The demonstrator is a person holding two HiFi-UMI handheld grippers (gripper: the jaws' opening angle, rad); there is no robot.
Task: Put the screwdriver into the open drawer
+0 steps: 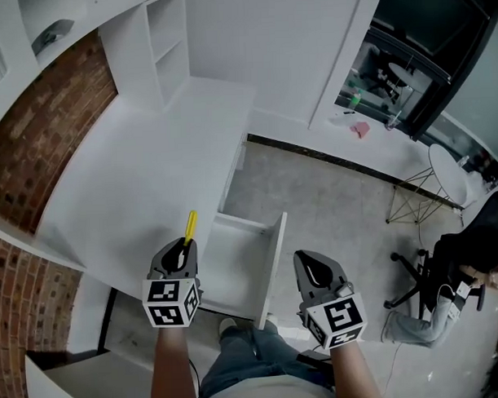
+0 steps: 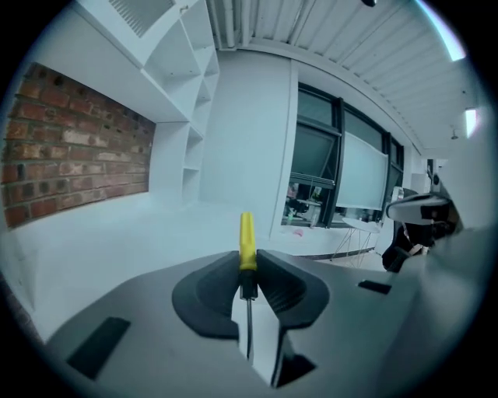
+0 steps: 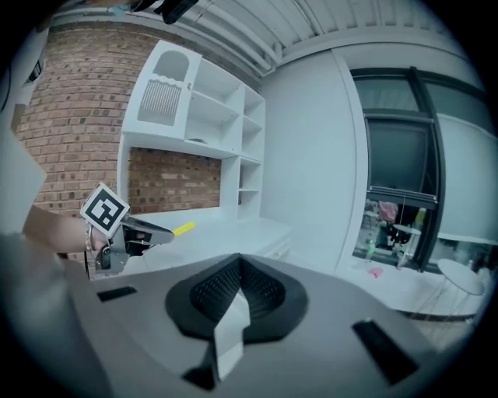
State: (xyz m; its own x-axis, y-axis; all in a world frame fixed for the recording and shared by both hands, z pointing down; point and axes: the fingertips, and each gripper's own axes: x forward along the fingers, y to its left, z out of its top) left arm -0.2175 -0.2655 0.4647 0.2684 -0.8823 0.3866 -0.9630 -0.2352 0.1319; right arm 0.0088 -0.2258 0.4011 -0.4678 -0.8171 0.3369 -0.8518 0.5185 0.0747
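Observation:
My left gripper (image 1: pixel 180 247) is shut on a screwdriver (image 1: pixel 190 227) with a yellow handle and a black collar. The handle sticks out forward past the jaws, and the thin shaft runs back between them (image 2: pixel 247 249). It hangs above the front edge of the white desk (image 1: pixel 134 182), just left of the open white drawer (image 1: pixel 276 252). My right gripper (image 1: pixel 311 261) hovers right of the drawer's right wall, its jaws shut together with nothing between them (image 3: pixel 240 264). The right gripper view also shows the left gripper (image 3: pixel 128 233) with the yellow handle (image 3: pixel 184 228).
A white shelf unit (image 1: pixel 166 42) stands at the back of the desk against a brick wall (image 1: pixel 35 136). The person's legs (image 1: pixel 250 357) are below the drawer. A black office chair (image 1: pixel 447 269) and a wire-legged stool (image 1: pixel 432 175) stand on the grey floor at right.

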